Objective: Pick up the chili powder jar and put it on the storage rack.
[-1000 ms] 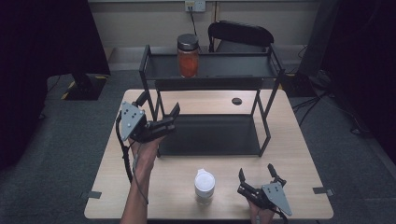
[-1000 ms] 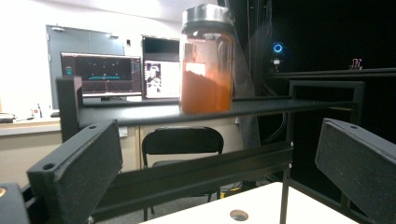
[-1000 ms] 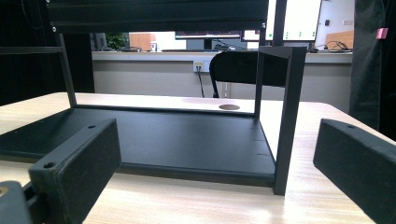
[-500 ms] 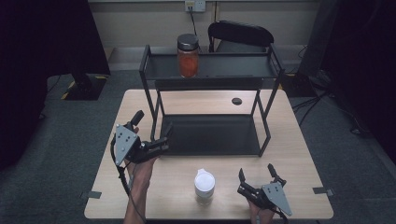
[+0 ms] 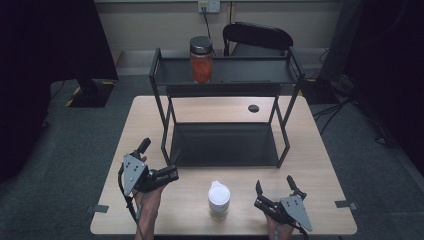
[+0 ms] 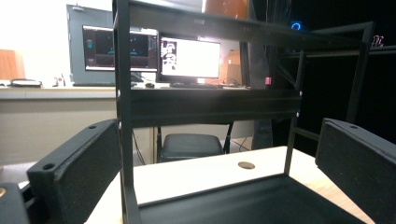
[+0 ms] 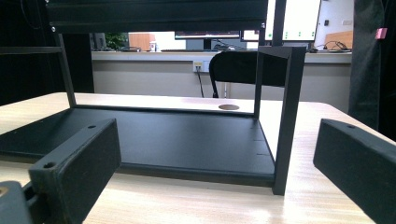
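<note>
Both grippers idle with jaws released, grasping nothing. The white-lidded jar (image 5: 219, 199) stands on the bench (image 5: 320, 165) before the black rack (image 5: 225, 145), between left gripper (image 5: 167, 174) and right gripper (image 5: 275, 192), evidently staged for pickup. An orange-filled jar (image 5: 201, 60) occupies the rack's top shelf.

Black office chair (image 5: 257, 37) at top centre behind the table, wall socket (image 5: 209, 6) at the top edge, cable grommet (image 5: 253, 108) in the tabletop centre right, tape marks (image 5: 100, 208) at lower left, monitors (image 6: 189, 58) upper centre in the left gripper view.
</note>
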Motion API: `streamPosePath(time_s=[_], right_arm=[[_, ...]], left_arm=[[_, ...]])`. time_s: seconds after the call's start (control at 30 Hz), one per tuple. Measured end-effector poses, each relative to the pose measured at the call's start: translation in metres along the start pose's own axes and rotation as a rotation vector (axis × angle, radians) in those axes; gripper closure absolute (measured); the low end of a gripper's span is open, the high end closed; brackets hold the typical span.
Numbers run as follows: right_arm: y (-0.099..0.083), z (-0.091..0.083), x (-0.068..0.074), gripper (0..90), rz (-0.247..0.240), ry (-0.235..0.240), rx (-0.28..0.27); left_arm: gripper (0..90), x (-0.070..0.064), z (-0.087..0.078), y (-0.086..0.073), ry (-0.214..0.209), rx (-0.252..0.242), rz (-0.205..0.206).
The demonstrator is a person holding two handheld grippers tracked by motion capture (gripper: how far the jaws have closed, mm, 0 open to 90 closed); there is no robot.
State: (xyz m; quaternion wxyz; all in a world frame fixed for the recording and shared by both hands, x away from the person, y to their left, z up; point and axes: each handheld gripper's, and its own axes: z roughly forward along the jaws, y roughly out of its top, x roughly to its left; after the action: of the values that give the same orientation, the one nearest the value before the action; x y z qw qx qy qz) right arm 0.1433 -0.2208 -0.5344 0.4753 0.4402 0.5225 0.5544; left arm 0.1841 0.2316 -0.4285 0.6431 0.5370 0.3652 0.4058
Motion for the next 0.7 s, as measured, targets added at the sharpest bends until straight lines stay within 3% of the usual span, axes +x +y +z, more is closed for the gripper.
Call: streamPosePath(time_s=[0.33,0.7], right_arm=[[0.0,0.0,0.0,0.0,0.0,-0.001,0.0],[0.0,0.0,0.0,0.0,0.0,-0.003,0.0]], left_arm=[[0.0,-0.003,-0.016,-0.03,0.013,0.046,0.039],[0.0,-0.008,-0.023,-0.065,0.037,0.071,0.029]])
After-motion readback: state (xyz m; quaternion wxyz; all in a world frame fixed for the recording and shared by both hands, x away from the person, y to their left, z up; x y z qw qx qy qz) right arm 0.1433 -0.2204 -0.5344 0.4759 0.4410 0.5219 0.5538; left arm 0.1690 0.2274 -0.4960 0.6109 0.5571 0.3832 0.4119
